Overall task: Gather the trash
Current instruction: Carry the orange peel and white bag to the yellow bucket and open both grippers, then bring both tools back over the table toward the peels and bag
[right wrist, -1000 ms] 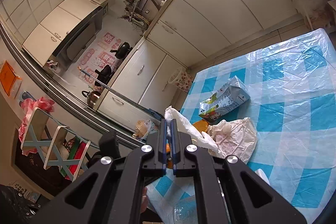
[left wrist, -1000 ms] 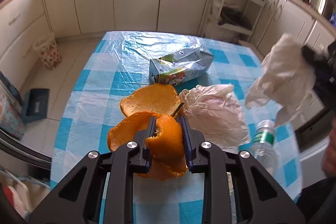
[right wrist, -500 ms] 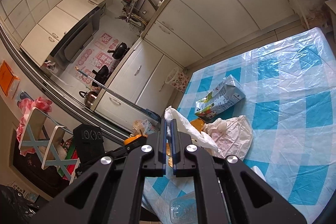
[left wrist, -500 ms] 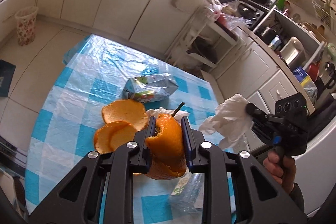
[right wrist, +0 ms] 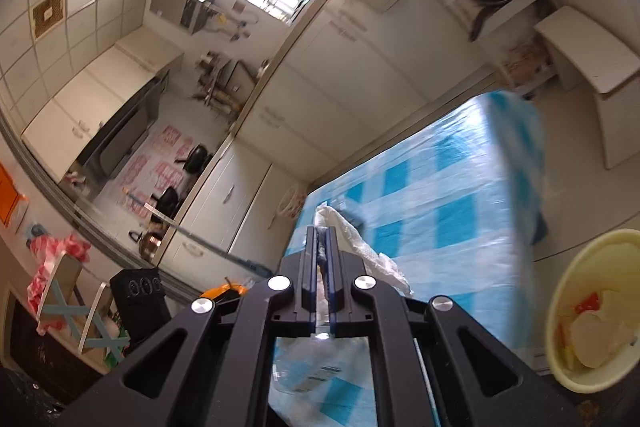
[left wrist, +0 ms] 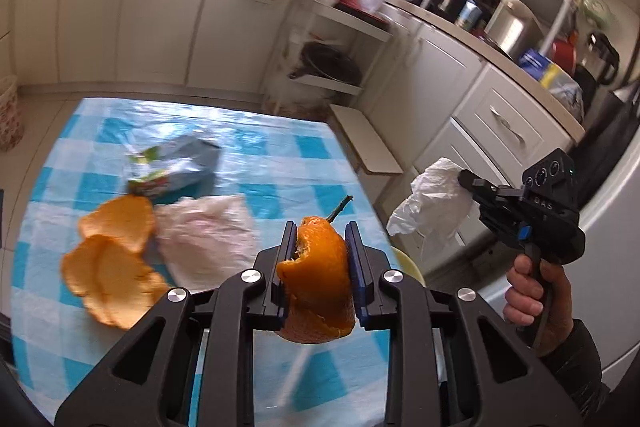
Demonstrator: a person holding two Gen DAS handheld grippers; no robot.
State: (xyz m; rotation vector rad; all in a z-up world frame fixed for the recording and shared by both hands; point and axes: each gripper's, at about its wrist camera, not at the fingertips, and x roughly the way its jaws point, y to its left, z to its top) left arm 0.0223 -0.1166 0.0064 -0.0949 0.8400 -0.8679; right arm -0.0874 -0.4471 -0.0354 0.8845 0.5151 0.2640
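My left gripper [left wrist: 320, 239] is shut on a curled orange peel [left wrist: 318, 279] with a stem, held above the right edge of the blue checked table [left wrist: 280, 163]. My right gripper [right wrist: 321, 247] is shut on a crumpled white tissue [right wrist: 360, 247]; the tissue also shows in the left wrist view [left wrist: 434, 203], held off the table's right side. A yellow trash bin [right wrist: 568, 291] with scraps inside stands on the floor below the table's edge; its rim also shows in the left wrist view [left wrist: 408, 261]. More orange peels [left wrist: 108, 259], a crumpled plastic bag [left wrist: 204, 231] and a flattened carton [left wrist: 176, 167] lie on the table.
A clear plastic bottle [right wrist: 316, 367] lies under my right gripper at the table's near edge. White cabinets [left wrist: 140, 15] and a shelf rack with a pan [left wrist: 328, 67] stand beyond the table. A small patterned basket [left wrist: 8, 115] stands on the floor at far left.
Both grippers have swung right, off the table's right side. The yellow trash bin has come into the right wrist view. The peel and the tissue stay gripped.
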